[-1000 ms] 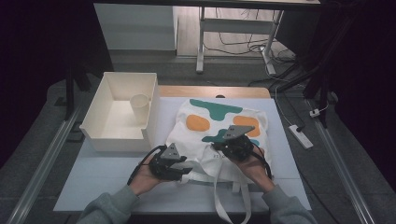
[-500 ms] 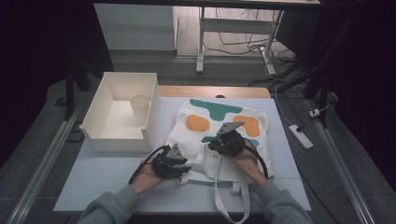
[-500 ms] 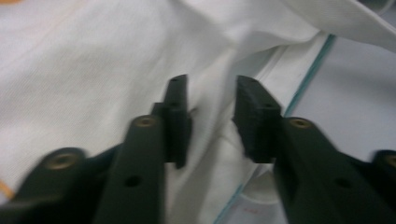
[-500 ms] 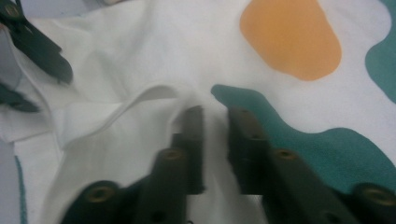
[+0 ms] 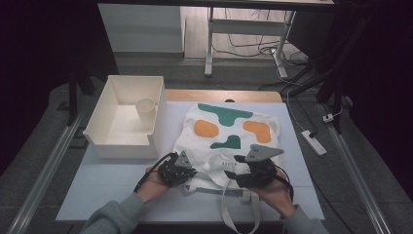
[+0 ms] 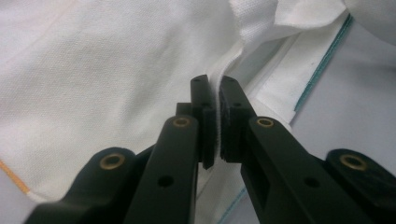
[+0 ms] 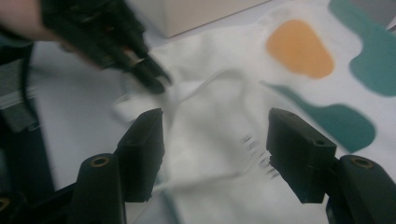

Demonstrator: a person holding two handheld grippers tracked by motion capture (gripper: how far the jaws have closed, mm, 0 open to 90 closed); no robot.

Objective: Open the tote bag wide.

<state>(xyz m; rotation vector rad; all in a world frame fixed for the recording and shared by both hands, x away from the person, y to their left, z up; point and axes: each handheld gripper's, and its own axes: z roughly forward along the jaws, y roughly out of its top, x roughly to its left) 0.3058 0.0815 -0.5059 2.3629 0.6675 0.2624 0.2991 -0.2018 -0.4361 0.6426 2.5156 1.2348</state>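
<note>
The white tote bag point(image 5: 229, 136) lies flat on the table point(image 5: 107, 180), its teal and orange print facing up and its mouth and straps toward the person. The left tongs point(image 6: 212, 126) are clamped on a fold of the bag's white cloth at the near left of the mouth. The right tongs point(image 7: 215, 154) stand wide apart just above the cloth — the bag lies directly ahead of and under them, with the left tongs visible across the mouth. That view is blurred, so whether the right pads touch fabric is hard to say. The mouth edge runs side to side between the two hands; the right one looks placed to pinch its own side.
</note>
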